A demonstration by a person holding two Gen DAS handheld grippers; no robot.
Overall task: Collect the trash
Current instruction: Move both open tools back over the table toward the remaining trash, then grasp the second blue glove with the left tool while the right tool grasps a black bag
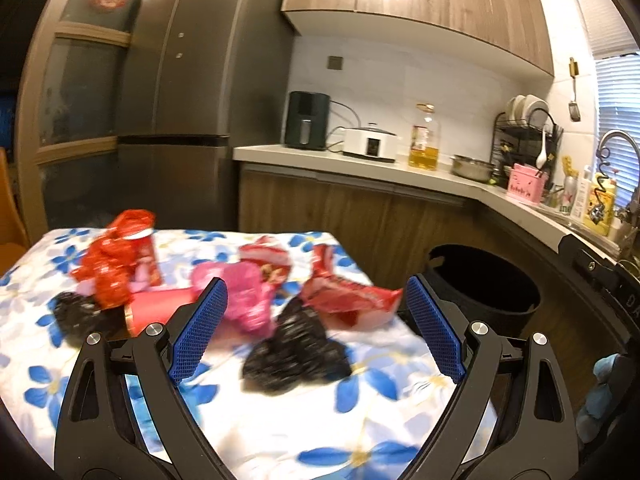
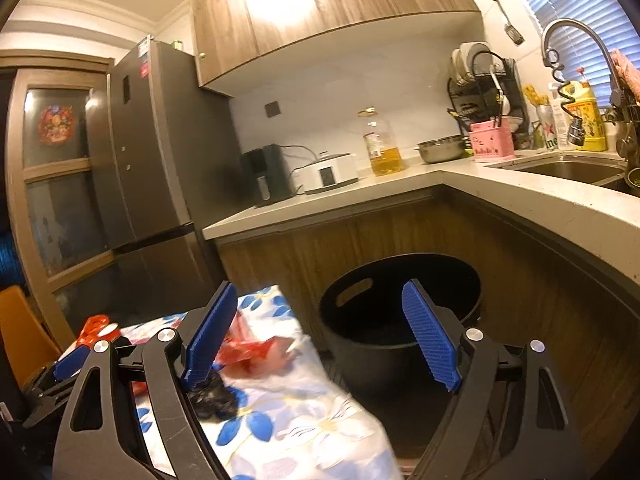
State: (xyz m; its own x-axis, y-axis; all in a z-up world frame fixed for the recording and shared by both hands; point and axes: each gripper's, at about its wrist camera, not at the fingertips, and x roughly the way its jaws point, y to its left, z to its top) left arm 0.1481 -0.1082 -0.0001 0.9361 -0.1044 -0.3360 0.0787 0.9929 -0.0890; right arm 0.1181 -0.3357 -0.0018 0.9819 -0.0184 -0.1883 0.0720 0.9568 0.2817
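Left gripper [image 1: 316, 322]: fingers apart, empty; we close on the red wrapper [image 1: 352, 300].
Right gripper [image 2: 320, 334]: fingers apart above bin [image 2: 400, 344].

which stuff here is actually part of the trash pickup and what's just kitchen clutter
For the job: red wrapper, pink bag, black bag, red foil bag, black bin.

Just lying about: oil bottle, air fryer, steel bowl, dish rack.

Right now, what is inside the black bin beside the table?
The black bin looks dark inside; in the right wrist view no trash shows on the visible part of its bottom. The right gripper, open, has one finger covering part of the inside, so that part stays unknown.
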